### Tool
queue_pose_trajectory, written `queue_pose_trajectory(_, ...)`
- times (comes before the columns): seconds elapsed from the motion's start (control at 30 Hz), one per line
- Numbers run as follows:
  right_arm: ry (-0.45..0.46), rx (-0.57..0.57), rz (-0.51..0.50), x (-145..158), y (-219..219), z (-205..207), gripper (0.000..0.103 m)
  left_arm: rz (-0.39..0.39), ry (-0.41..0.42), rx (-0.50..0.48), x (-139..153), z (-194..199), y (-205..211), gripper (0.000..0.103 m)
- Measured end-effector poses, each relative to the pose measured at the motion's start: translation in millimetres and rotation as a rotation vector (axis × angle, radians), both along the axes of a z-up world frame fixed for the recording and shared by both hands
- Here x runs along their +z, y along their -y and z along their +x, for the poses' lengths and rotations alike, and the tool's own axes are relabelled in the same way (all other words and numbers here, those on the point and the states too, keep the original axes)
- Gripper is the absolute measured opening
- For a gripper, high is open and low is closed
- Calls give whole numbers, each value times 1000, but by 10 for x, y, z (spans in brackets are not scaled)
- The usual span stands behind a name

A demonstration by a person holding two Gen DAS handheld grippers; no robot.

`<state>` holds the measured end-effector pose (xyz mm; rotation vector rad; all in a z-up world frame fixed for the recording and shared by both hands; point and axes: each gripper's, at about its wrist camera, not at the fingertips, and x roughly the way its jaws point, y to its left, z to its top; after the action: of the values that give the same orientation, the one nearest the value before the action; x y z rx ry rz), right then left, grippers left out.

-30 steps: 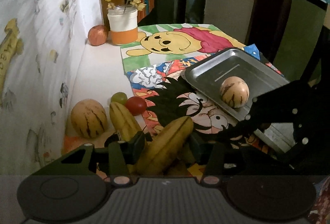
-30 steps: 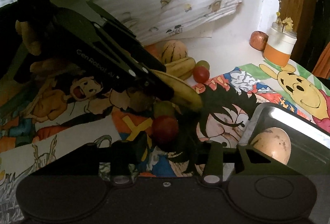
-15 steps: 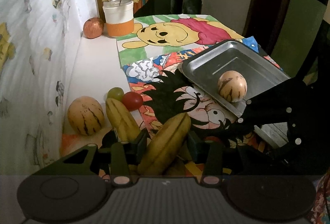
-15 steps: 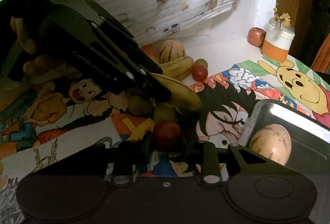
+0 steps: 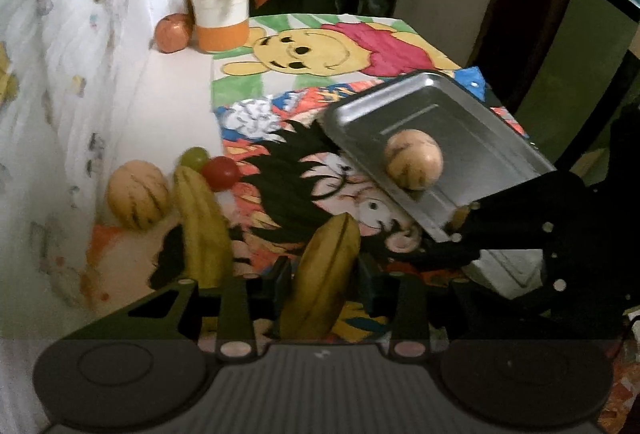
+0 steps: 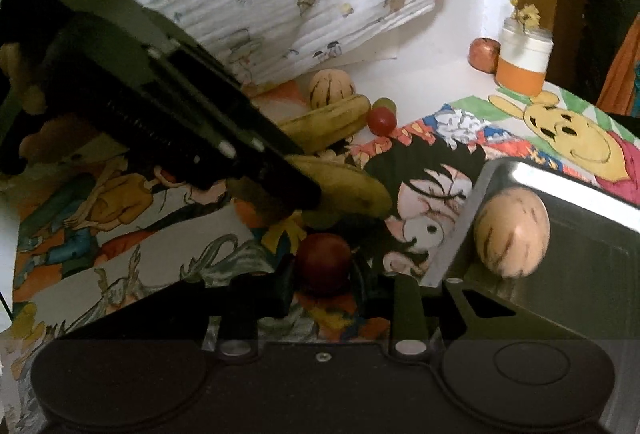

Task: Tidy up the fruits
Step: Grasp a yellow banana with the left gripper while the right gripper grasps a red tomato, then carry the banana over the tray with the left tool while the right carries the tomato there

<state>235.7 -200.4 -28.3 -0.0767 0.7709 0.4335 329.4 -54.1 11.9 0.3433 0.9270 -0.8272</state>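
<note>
Left claw (image 5: pixel 322 276) closing on banana (image 5: pixel 324 274), right claw (image 6: pixel 324 280) gripping red fruit (image 6: pixel 323 262), striped melon (image 5: pixel 414 159) in metal tray (image 5: pixel 480 138) nearby

You have a yellow banana (image 5: pixel 324 274) and red tomato (image 6: pixel 323 263) gripped; one striped melon (image 5: pixel 414 159) sits in the steel tray (image 5: pixel 472 122).

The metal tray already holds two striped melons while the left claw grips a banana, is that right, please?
Not quite: the metal tray holds only one striped melon; the other melon lies on the table by the wall. The left wrist view shows this. The left claw, closing, does have the banana between its fingers.
</note>
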Motion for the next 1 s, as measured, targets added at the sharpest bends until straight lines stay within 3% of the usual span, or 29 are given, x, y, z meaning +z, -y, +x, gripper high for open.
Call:
queue_pose_trajectory(0.23, -5, -27, 25, 51, 138, -238, 31, 46, 8, -44, -48, -313, 213, 37)
queue_pose_trajectory(0.67, 27, -64, 59, 202, 313, -687, 31, 32, -33, 34, -67, -539, 232, 36)
queue_pose_trajectory(0.87, 44, -109, 72, 256, 469, -845, 31, 12, -85, 109, -141, -737, 257, 35)
queue_pose_trajectory(1.0, 56, -141, 91, 282, 588, -931, 31, -58, -195, 193, -147, -795, 204, 35)
